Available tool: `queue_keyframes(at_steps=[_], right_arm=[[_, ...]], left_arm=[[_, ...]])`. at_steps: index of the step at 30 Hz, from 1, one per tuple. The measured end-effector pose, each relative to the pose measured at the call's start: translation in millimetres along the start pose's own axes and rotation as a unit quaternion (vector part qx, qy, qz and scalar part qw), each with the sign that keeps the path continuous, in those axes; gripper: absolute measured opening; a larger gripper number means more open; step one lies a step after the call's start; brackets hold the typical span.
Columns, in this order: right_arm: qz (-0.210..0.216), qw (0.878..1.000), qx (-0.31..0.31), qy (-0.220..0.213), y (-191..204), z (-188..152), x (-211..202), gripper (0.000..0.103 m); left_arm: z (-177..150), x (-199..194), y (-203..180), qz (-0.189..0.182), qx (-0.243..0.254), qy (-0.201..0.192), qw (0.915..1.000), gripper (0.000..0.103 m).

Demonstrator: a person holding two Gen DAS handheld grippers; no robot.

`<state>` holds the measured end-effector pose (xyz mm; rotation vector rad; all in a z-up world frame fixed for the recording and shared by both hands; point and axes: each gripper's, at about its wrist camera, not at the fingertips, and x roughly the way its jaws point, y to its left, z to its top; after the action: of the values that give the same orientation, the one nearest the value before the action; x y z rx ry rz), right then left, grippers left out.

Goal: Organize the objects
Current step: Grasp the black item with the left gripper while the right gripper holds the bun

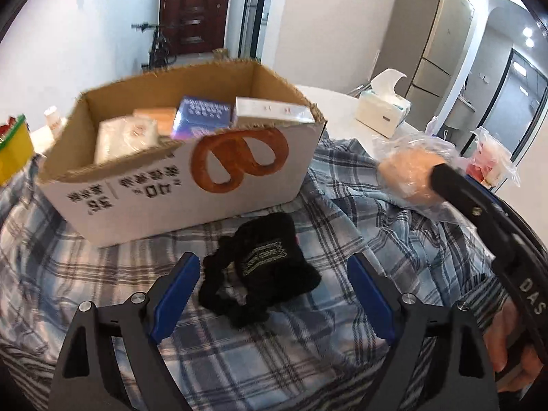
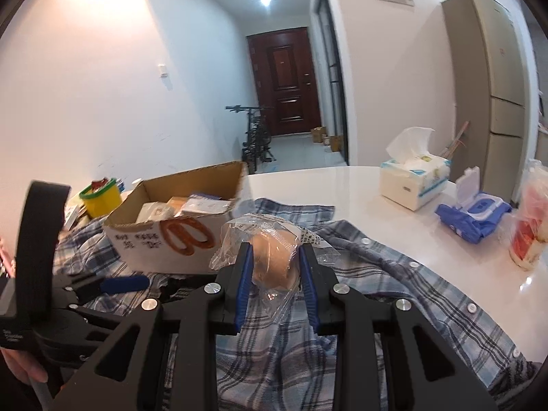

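**Two hand-held grippers over a plaid shirt, box just beyond**

Our left hand-held gripper (image 1: 274,284) has its blue-padded jaws standing wide apart, and between them, touching neither pad, lies a crumpled black cloth item (image 1: 263,270) with a small stitched label. Our right hand-held gripper (image 2: 275,274) is clamped on a bagged bun (image 2: 274,257), a tan, rounded thing in clear crinkled plastic, pinched from both sides by the blue pads. In the left wrist view that same bun shows at the right, with one black finger of the right hand-held gripper across it, and a hand (image 1: 513,352) grips the handle at the lower right edge.

Both things sit over a blue, white and grey plaid shirt (image 2: 394,274) spread across the bench, its white buttons running along the near right side. On the shirt, just beyond the black cloth item, stands an open cardboard box (image 1: 212,188) with a white front printed with a pretzel; it holds several small cartons, one purple, one white. To the left of the box is a yellow tub (image 2: 101,200) with a green rim.

Farther right the white, glossy bench (image 2: 342,191) lies bare, then carries a tissue box (image 2: 414,178), an open blue wet-wipe pack (image 2: 476,212) and a red-and-white bagged item (image 2: 529,236) at the right edge.

The room beyond has white walls, a dark brown door (image 2: 284,85) at the end of a hall, a bicycle (image 2: 255,137) parked by it, and a tall beige fridge (image 2: 496,78) on the right.
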<state>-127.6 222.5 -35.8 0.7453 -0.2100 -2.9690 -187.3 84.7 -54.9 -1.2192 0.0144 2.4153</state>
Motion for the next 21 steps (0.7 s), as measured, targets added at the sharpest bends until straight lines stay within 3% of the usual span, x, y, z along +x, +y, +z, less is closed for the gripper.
queue_keyframes(at_steps=[3,5,10,13,17,21], right_arm=[[0.001,1.000,0.015,0.003,-7,1,0,0.026],[0.008,1.000,0.016,0.009,-7,1,2,0.026],[0.010,1.000,0.006,0.015,-2,-1,3,0.026],[0.009,1.000,0.009,0.011,-3,-1,2,0.026],[0.004,1.000,0.016,0.014,-7,-1,5,0.026],[0.007,1.000,0.018,0.020,-7,-2,8,0.026]], left_arm=[[-3,10,4,-0.010,-0.025,0.006,0.9996,0.088],[-4,16,-1,-0.003,0.002,0.012,0.9999,0.057],[-5,17,-11,0.002,0.033,0.012,0.9994,0.038],[-5,10,-12,0.013,0.037,-0.002,0.9992,0.032],[-4,-12,-12,0.062,0.052,-0.048,0.9956,0.027],[-4,-36,-6,0.053,0.046,-0.073,0.9949,0.027]])
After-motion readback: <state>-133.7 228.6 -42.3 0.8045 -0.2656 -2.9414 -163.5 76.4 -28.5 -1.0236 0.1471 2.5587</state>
